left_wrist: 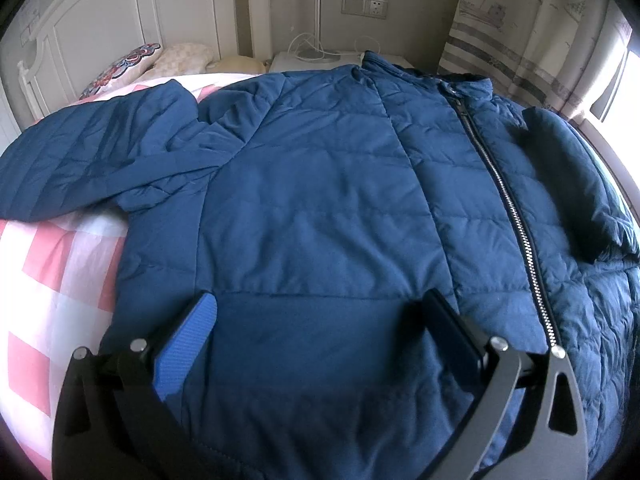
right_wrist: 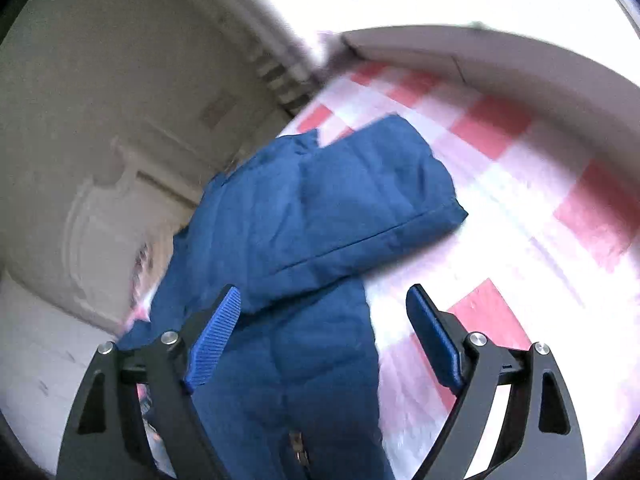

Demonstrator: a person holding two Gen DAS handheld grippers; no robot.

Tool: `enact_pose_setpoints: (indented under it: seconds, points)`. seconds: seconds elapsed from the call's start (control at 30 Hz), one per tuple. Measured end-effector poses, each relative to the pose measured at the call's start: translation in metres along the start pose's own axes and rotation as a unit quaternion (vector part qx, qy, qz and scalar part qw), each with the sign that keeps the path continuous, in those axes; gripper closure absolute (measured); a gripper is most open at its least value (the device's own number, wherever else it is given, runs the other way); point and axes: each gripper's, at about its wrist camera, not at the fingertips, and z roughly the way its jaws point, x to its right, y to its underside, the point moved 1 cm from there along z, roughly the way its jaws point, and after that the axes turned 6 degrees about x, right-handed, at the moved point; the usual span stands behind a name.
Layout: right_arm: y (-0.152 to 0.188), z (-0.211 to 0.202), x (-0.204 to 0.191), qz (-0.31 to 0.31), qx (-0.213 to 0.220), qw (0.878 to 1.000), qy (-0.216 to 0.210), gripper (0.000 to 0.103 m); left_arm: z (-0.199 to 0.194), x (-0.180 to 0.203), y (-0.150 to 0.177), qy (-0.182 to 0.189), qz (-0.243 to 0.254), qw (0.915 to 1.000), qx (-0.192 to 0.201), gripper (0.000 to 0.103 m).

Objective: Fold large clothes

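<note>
Blue jacket (right_wrist: 320, 216) lies folded on checked bedsheet (right_wrist: 520, 184), fingers (right_wrist: 216, 332) spread.

White headboard (left_wrist: 100, 12) at ten o'clock, wall socket (left_wrist: 364, 6) at twelve, curtain (left_wrist: 520, 40) and bright window (left_wrist: 612, 88) at two.

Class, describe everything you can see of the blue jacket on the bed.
The jacket is dark blue, quilted and puffy, of smooth, slightly creased fabric. It lies front up, spread on the pink and white checked bedsheet, its metal zip closed up to the collar. One sleeve stretches out sideways; the other sleeve is folded across the body. Both grippers hover open above it, gripping nothing.
</note>
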Motion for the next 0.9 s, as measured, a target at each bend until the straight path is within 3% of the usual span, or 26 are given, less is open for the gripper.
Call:
enact_pose_setpoints:
  seconds: [0.13,0.2,0.27,0.33,0.4,0.47,0.53,0.6,0.63,0.7,0.73,0.77,0.8,0.83,0.9]
  points:
    - [-0.015,0.026,-0.007,0.015,0.022,0.999,0.023,0.025,0.000,0.000,0.001,0.000,0.000,1.0000,0.000,0.002]
    - [-0.023,0.039,-0.008,0.027,0.040,0.998,0.049,0.037,0.000,0.000,0.000,0.001,-0.001,1.0000,0.002,0.002]
    - [-0.024,0.043,-0.012,0.033,0.065,0.996,0.060,0.065,-0.002,0.000,0.001,0.004,-0.002,1.0000,0.004,0.002]
    - [-0.024,0.025,-0.027,-0.014,0.113,0.991,0.071,0.075,-0.002,-0.001,0.001,0.007,-0.003,1.0000,0.005,0.002]
    - [-0.018,0.014,-0.071,-0.090,0.159,0.981,0.067,0.082,-0.002,-0.002,0.000,0.009,-0.004,0.9999,0.006,0.002]
    - [-0.006,0.008,-0.122,-0.161,0.180,0.970,0.029,0.085,-0.004,-0.003,0.000,0.013,-0.009,0.9998,0.008,0.003]
    - [0.022,0.010,-0.184,-0.258,0.177,0.950,-0.016,0.088,-0.005,-0.007,0.000,0.022,-0.020,0.9995,0.010,0.003]
    - [0.065,0.027,-0.245,-0.352,0.124,0.924,-0.079,0.088,-0.005,-0.011,0.000,0.033,-0.030,0.9990,0.010,0.003]
    - [0.078,0.035,-0.259,-0.371,0.103,0.918,-0.093,0.087,-0.006,-0.011,0.000,0.035,-0.032,0.9988,0.011,0.003]
    - [0.124,0.070,-0.297,-0.433,0.005,0.894,-0.117,0.086,-0.008,-0.012,0.000,0.038,-0.035,0.9986,0.014,0.003]
    - [0.139,0.082,-0.304,-0.452,-0.024,0.884,-0.120,0.074,-0.008,-0.013,0.001,0.039,-0.035,0.9985,0.015,0.003]
    - [0.155,0.086,-0.308,-0.465,-0.045,0.875,-0.123,0.046,-0.009,-0.013,0.001,0.041,-0.036,0.9983,0.017,0.003]
    - [0.168,0.088,-0.309,-0.478,-0.052,0.868,-0.125,0.034,-0.009,-0.014,0.001,0.044,-0.038,0.9982,0.017,0.003]
    - [0.174,0.086,-0.307,-0.482,-0.048,0.866,-0.128,0.028,-0.010,-0.015,0.001,0.048,-0.041,0.9979,0.018,0.003]
    - [0.172,0.071,-0.295,-0.464,-0.049,0.874,-0.139,0.028,-0.010,-0.017,0.001,0.054,-0.045,0.9973,0.019,0.003]
